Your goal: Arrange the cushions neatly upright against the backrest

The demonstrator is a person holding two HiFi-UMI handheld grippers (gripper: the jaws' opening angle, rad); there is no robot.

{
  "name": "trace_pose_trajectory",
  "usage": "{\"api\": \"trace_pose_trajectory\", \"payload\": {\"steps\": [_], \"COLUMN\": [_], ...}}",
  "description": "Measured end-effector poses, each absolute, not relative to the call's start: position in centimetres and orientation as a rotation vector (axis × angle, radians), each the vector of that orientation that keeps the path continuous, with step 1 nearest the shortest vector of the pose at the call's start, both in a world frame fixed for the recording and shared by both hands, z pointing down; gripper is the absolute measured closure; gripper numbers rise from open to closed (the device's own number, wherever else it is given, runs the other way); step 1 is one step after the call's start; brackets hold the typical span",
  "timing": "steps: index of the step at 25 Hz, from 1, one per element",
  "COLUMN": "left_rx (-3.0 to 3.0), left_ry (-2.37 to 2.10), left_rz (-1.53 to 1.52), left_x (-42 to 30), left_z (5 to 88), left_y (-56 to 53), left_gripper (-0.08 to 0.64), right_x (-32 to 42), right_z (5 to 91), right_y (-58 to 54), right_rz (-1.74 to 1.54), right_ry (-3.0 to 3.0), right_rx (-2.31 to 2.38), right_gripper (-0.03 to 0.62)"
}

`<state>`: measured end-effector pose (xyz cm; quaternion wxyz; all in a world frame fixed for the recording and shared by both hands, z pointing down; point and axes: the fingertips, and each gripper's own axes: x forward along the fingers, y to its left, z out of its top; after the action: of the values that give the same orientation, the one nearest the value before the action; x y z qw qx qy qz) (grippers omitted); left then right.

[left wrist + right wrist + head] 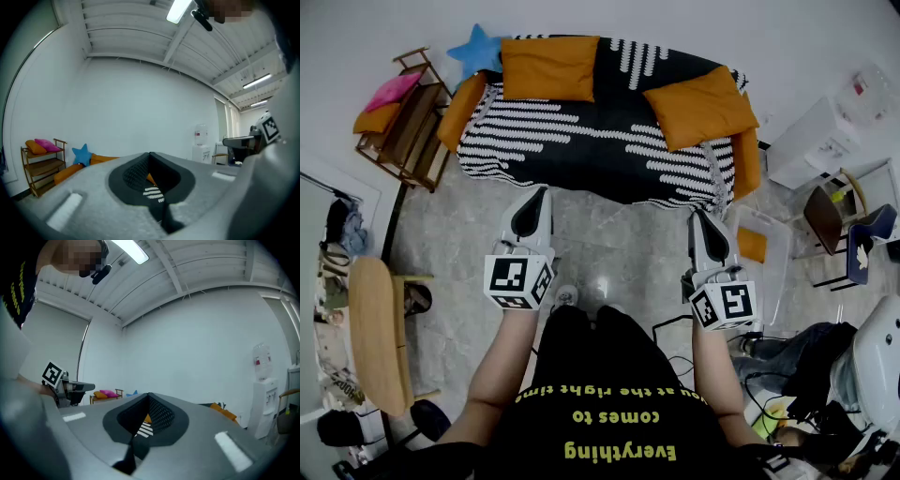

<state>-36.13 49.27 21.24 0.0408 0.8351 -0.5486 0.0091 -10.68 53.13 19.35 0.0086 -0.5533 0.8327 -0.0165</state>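
A sofa [581, 131] with a black cover striped in white stands ahead of me. One orange cushion [549, 67] leans on its backrest at the left. A second orange cushion [700, 106] lies tilted on the right end of the seat. Two more orange ones rest along the left arm [461, 111] and the right arm [747, 161]. A blue star cushion [478, 51] sits at the back left corner. My left gripper [541, 194] and right gripper [696, 217] hover over the floor short of the sofa's front edge, both shut and empty.
A wooden shelf [398, 122] with a pink and an orange cushion stands left of the sofa. A round wooden table [375, 333] is at my left. A clear bin [761, 251], chairs [830, 217] and a white cabinet [814, 142] crowd the right. Cables lie on the floor by my feet.
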Motion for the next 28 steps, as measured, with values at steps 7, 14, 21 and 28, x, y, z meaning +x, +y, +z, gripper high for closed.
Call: {"api": "trace_pose_trajectory", "payload": {"steps": [7,14,21,28], "left_rx": [2.613,2.615,2.592,2.604], "left_ry": [-1.618,-1.665,-1.684,-1.640], "left_rz": [0.041,0.006,0.020,0.048], "left_x": [-34.1,-32.8,-30.6,-29.2], "left_z": [21.2,20.4,20.7,21.2], "left_y": [51.8,52.7,53.4,53.0], "left_gripper": [0.561,0.381,0.166,0.118], "right_x": [-9.2,-5.6,-4.4,-3.9], "right_z": [19.5,19.1,19.0,19.7], "right_y": [55.7,57.4,58.2,57.9], "right_rz": [-0.053,0.002,0.017,-0.034], "right_ry": [2.558,2.416,2.427,2.424], "right_rx": [-1.782,-1.923,-1.908,-1.916], "right_gripper": [0.581,0.558,0.153,0.105]}}
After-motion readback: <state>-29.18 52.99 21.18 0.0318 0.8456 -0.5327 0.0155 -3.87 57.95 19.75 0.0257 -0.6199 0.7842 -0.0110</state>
